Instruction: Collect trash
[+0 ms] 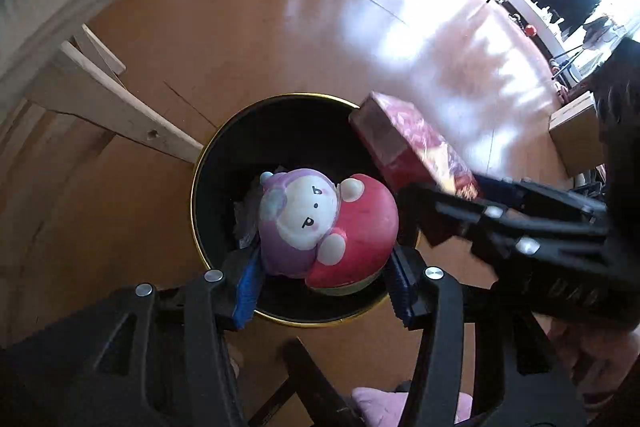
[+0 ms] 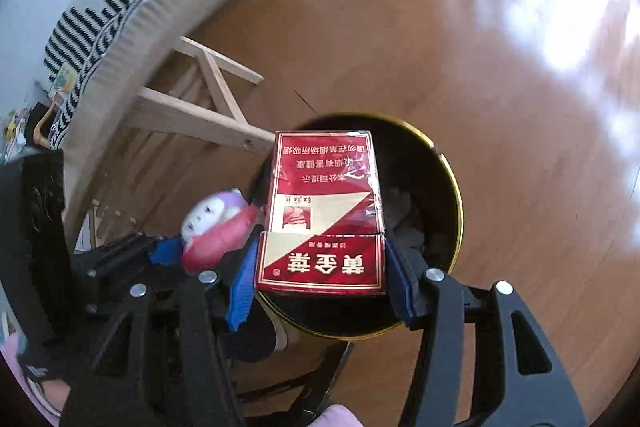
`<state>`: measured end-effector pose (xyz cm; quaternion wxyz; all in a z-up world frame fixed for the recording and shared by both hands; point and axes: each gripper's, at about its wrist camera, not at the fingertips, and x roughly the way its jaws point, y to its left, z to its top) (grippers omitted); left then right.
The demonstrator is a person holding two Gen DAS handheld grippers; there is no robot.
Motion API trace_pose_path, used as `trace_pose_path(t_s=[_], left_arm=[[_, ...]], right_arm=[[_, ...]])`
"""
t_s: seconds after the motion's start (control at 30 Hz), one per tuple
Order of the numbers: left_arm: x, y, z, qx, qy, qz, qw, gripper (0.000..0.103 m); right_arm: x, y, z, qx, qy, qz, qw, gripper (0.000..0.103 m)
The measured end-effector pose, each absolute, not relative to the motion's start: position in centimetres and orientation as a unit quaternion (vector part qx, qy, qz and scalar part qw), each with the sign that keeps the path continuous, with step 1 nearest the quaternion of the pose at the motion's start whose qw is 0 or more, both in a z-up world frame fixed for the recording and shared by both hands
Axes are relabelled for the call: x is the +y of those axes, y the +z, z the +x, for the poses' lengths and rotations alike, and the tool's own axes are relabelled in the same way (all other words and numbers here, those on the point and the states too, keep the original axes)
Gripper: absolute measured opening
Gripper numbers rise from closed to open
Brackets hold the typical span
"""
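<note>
Though perhaps blurred elsewhere, box lettering rightward.

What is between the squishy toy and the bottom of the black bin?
Only air, then crumpled trash in the bin. The left wrist view shows the toy held over the opening by the left tongs, with wrappers below it.
</note>
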<state>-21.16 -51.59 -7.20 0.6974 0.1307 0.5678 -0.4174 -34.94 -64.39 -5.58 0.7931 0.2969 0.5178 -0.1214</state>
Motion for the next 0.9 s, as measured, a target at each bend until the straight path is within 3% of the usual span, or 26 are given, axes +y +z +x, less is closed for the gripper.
trace_pose_path(t_s=[0.4,0.43,0.47,0.53,0.67,0.73,0.8,0.9], left_arm=[[-53.1,-8.8,-20.3,0.571,-0.427,0.148,0.685,0.055],[-53.1,-8.6,-20.3,0.567,-0.425,0.148,0.69,0.061],[-53.0,-8.5,-20.5,0.563,-0.424,0.149,0.694,0.074],[-52.9,-8.3,-20.9,0.557,-0.424,0.146,0.699,0.097],[-53.0,-7.8,-22.0,0.542,-0.443,0.165,0.695,0.097],[-52.8,-7.2,-22.2,0.533,-0.442,0.169,0.702,0.097],[-51.7,-5.0,-22.0,0.51,-0.429,0.151,0.73,0.097],[-48.9,-0.5,-20.2,0.479,-0.407,0.108,0.77,0.097]], right_arm=[[-66.0,-6.1,-33.1,0.513,-0.13,0.332,0.781,0.055],[-66.4,-5.8,-32.9,0.507,-0.126,0.336,0.783,0.057],[-66.5,-5.5,-32.9,0.501,-0.122,0.337,0.788,0.061],[-67.1,-5.0,-32.9,0.498,-0.119,0.333,0.792,0.095],[-68.6,-3.5,-33.1,0.486,-0.14,0.327,0.799,0.096],[-69.1,-3.1,-33.1,0.501,-0.213,0.266,0.796,0.096],[-68.6,-3.0,-32.8,0.509,-0.272,0.19,0.795,0.096],[-67.6,-2.5,-31.8,0.502,-0.27,0.187,0.8,0.096]])
